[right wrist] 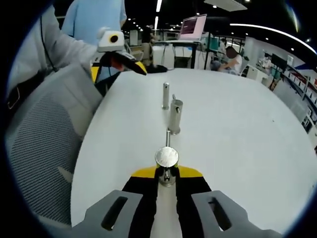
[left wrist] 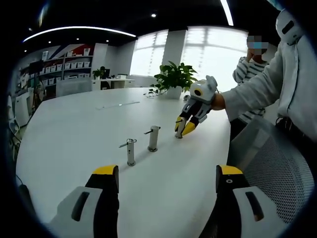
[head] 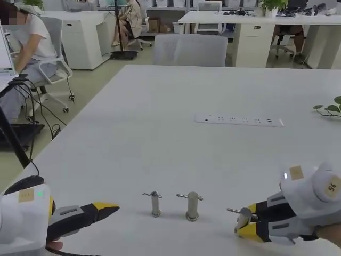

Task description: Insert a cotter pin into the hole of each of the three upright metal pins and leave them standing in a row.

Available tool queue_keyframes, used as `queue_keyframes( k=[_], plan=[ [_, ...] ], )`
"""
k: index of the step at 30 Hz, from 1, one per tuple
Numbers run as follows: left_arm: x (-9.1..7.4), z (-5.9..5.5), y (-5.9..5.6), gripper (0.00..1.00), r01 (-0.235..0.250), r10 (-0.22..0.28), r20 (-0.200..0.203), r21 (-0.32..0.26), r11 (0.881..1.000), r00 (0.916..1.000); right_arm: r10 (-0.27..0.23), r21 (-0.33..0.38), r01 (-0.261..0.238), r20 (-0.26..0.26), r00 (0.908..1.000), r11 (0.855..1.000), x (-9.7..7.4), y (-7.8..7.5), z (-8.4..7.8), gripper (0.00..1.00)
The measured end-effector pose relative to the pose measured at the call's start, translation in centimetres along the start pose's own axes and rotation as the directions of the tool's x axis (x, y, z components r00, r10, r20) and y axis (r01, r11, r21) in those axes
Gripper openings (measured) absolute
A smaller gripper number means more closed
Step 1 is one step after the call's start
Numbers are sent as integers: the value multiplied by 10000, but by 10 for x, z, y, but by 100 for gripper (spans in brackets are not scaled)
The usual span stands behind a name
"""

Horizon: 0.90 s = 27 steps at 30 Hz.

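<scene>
Two upright metal pins (head: 155,205) (head: 192,207) stand side by side near the table's front edge, each with a cotter pin through its top. The same pair appears in the left gripper view (left wrist: 131,152) (left wrist: 153,138) and the right gripper view (right wrist: 175,116) (right wrist: 165,95). My right gripper (head: 246,218) (right wrist: 167,173) is shut on the third metal pin (head: 245,214) (right wrist: 167,157), just right of the pair; a thin cotter pin (head: 233,210) pokes out of it toward them. My left gripper (head: 109,207) (left wrist: 168,173) stands open and empty, left of the pins.
A white power strip (head: 240,120) lies mid-table. Plant leaves (head: 330,108) reach over the right edge. A grey chair (head: 190,49) stands at the far side, and a person sits at a desk on the left (head: 32,48). A mesh chair (left wrist: 277,168) stands close by me.
</scene>
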<state>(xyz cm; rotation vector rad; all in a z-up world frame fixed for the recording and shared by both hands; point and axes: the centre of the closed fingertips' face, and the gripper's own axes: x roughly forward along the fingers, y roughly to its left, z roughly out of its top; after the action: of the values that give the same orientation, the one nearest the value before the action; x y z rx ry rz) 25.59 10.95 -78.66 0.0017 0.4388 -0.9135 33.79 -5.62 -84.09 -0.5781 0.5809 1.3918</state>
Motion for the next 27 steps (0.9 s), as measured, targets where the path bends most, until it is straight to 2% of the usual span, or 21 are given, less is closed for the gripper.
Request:
queue_keyframes(
  k=[3,10,17,24,27],
  plan=[
    [-1,1,2,80,-30,30,27,-17,10000,10000,56,-56,-56,-46,10000,10000,3,-8,1,14],
    [-3,0,6,80,-73,73,-21,-43,10000,10000,310,-73,-311,-105,9995,9995,9,-17,-1,14],
    [-2,-3,6,79,-56,55,-119,-74,10000,9999,420,-108,-422,-169,9990,9991,14,-19,-5,14],
    [-3,-4,6,79,-57,56,-154,-87,9999,9999,755,-118,-754,23,9971,9971,16,-18,-2,14],
    [-3,-4,6,79,-61,59,-150,-94,9999,9999,917,149,-919,155,9957,9957,16,-17,-2,15]
  ],
)
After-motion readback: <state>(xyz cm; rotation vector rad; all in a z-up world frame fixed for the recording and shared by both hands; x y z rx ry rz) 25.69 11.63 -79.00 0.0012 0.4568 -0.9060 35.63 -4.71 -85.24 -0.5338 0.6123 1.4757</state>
